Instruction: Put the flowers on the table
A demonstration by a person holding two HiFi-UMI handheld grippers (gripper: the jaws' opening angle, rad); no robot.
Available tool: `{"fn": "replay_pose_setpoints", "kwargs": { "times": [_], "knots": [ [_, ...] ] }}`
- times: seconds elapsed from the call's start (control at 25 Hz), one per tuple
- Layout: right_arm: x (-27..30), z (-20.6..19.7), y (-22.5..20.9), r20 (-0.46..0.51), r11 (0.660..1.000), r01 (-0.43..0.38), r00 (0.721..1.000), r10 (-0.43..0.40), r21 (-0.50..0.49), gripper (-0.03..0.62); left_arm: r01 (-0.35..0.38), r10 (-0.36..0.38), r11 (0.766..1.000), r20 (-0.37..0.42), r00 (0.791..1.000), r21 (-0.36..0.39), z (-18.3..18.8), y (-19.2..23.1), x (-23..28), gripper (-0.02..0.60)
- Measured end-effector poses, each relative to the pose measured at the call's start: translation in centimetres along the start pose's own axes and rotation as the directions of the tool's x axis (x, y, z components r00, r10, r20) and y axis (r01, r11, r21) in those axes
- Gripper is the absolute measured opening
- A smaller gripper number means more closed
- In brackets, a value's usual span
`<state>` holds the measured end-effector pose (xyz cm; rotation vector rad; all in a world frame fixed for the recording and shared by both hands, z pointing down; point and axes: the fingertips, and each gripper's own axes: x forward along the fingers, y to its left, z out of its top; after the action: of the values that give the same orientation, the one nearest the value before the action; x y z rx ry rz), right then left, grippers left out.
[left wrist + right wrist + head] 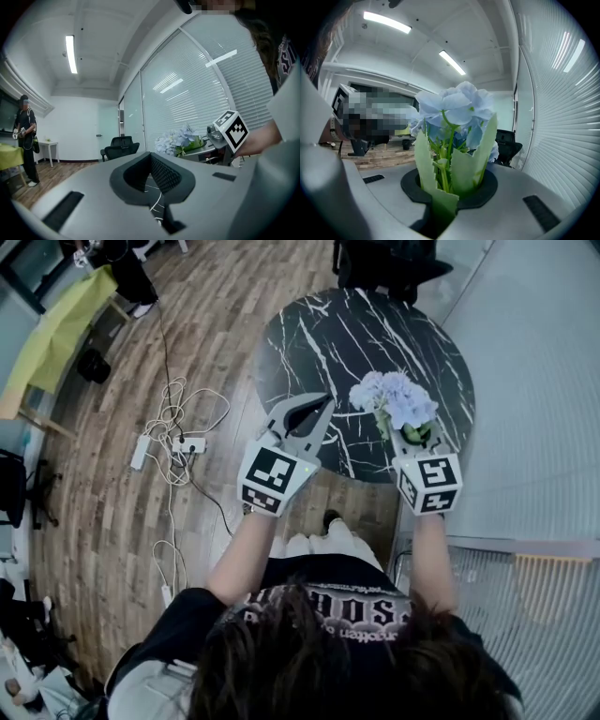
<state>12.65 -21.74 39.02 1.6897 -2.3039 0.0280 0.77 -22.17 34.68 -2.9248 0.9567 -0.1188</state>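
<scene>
A bunch of pale blue hydrangea-like flowers (394, 399) with green leaves and stems is held over the near right part of the round black marble table (319, 334). My right gripper (410, 434) is shut on the stems, and the blooms (454, 112) rise straight out of its jaws (450, 187). My left gripper (302, 413) hovers over the table's near edge, to the left of the flowers and apart from them. Its jaws (151, 159) meet at the tips with nothing between them. From there the flowers (176, 140) and the right gripper's marker cube (233, 130) show to the right.
A black office chair (384, 263) stands behind the table. White cables and a power strip (173, 442) lie on the wood floor to the left. A wall of blinds (534, 381) runs along the right. A person (26, 136) stands far off.
</scene>
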Motion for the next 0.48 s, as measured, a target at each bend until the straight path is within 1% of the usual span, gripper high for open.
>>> {"fn": "replay_pose_setpoints", "kwargs": {
  "times": [0.48],
  "knots": [
    [1.6,0.2,-0.9,0.004,1.000,-0.026,1.000,0.026,-0.003,0.083,-0.031,0.031,1.000,-0.002,1.000,0.000,0.1,1.1,1.1,-0.002]
  ]
}}
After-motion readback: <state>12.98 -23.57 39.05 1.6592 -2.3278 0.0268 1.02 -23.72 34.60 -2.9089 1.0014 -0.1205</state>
